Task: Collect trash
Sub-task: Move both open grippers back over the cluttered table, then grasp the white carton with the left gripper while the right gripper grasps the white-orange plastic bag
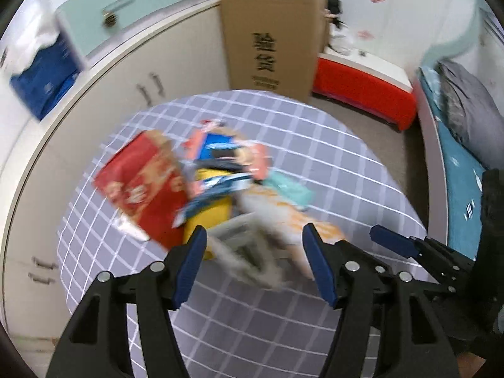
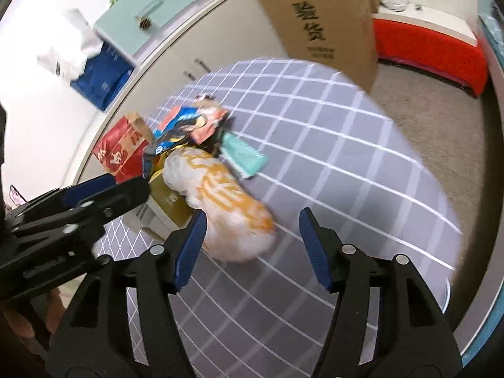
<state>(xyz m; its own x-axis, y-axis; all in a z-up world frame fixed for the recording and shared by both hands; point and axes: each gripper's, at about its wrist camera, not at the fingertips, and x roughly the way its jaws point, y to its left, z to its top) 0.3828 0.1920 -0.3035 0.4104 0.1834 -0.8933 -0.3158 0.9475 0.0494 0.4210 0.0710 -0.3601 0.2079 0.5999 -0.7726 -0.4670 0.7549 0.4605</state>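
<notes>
Trash pile point(image 1: 201, 186) lies heaped on the checked surface point(image 1: 315, 163). Left gripper point(image 1: 255, 258) and right gripper point(image 2: 252, 245) fingers stand open, empty. White-orange bag point(image 2: 220, 201) judged soft, light, slippery: pinch gathered film. Red carton point(image 1: 141, 186) stiffer; take an edge.

I see a table under a grey cloth with a white grid point(image 1: 315, 157) point(image 2: 330, 145). On it lies one heap of trash. The red carton point(image 1: 141, 186) point(image 2: 123, 151) is my landmark: beside it, nearer the table's middle, lie a white-and-orange plastic bag point(image 2: 226, 201), a mint packet point(image 1: 288, 189) point(image 2: 244, 154) and blurred wrappers point(image 1: 220, 154).
</notes>
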